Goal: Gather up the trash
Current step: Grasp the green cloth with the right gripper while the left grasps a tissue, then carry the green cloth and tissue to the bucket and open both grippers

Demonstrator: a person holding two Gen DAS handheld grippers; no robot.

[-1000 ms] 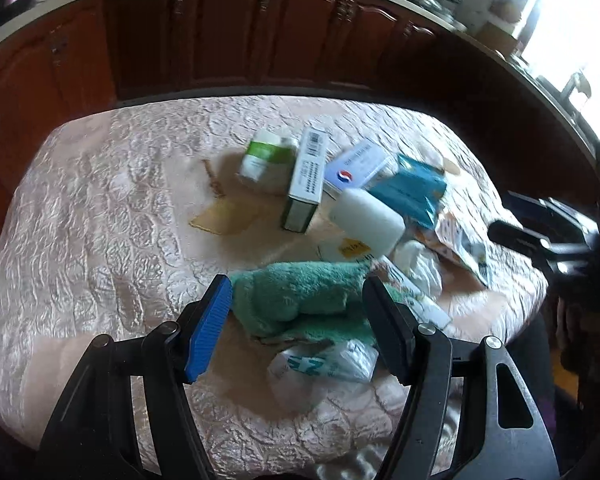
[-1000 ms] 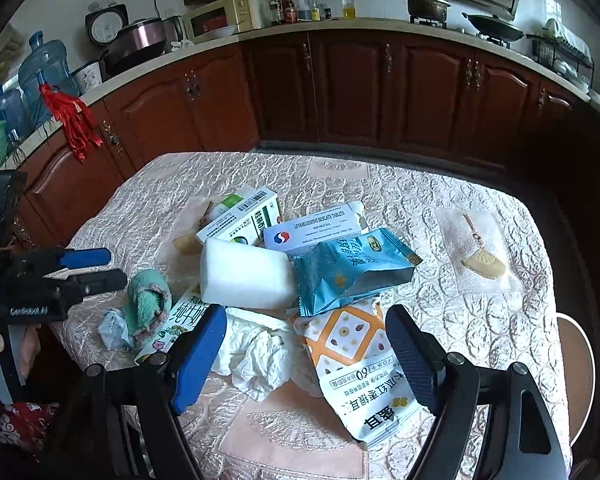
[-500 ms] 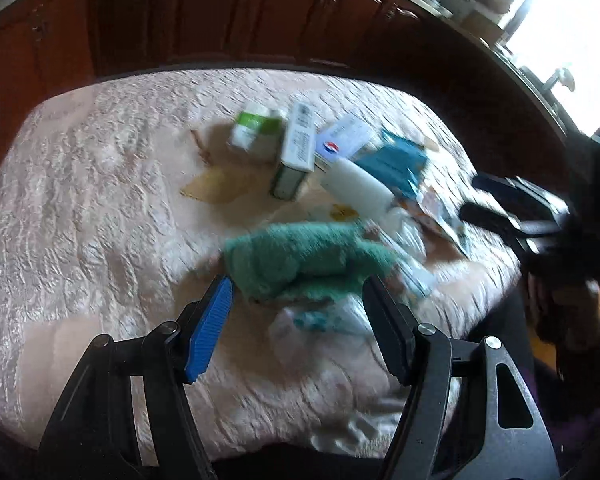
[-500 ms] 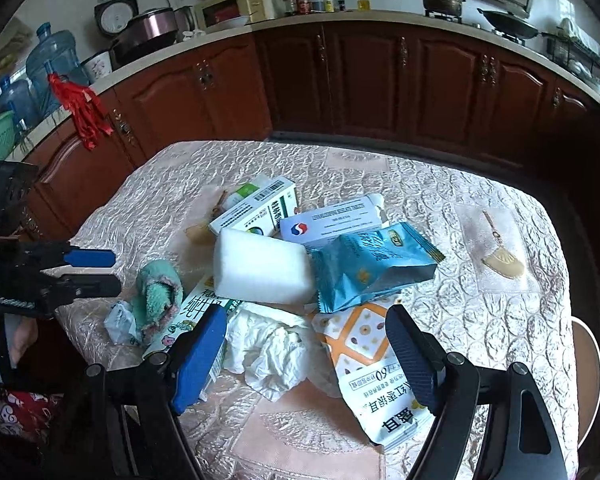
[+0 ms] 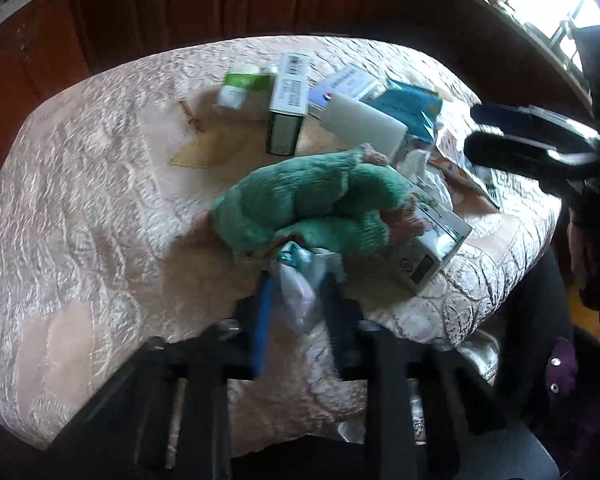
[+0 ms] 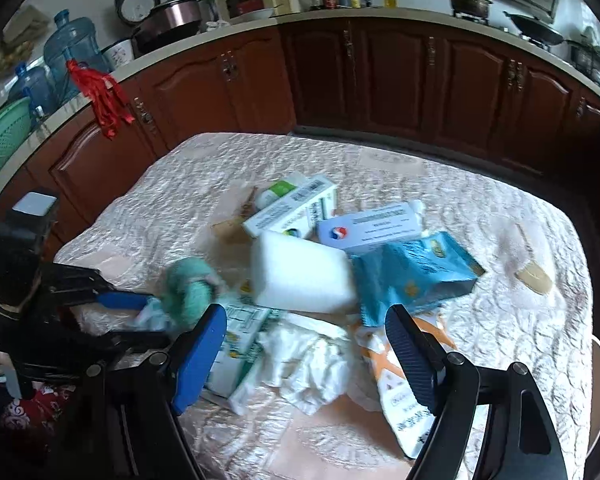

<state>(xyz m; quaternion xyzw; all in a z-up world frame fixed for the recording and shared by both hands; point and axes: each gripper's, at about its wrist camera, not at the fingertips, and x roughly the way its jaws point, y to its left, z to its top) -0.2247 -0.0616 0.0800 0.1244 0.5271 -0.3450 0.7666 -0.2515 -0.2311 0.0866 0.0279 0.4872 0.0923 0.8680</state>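
Note:
My left gripper (image 5: pixel 298 280) is shut on a crumpled clear plastic wrapper (image 5: pixel 300 284) at the near edge of the table, just below a green towel (image 5: pixel 308 204). In the right wrist view the same gripper (image 6: pixel 148 320) pinches the wrapper (image 6: pixel 152 316) beside the towel (image 6: pixel 188 288). My right gripper (image 6: pixel 308 344) is open and empty above a crumpled white tissue (image 6: pixel 312 356). A white foam block (image 6: pixel 300 276), a blue snack bag (image 6: pixel 412 276), an orange-and-white packet (image 6: pixel 404 396) and several cartons lie in the pile.
The pile sits on a pink quilted tablecloth (image 6: pixel 480 208). A small brush (image 6: pixel 532 272) lies at the right side. Dark wood cabinets (image 6: pixel 380 76) ring the table. A yellow leaf-shaped piece (image 5: pixel 208 152) lies left of the cartons.
My left gripper has moved forward to the plastic wrapper and closed on it. My right gripper has drifted slightly and stays open.

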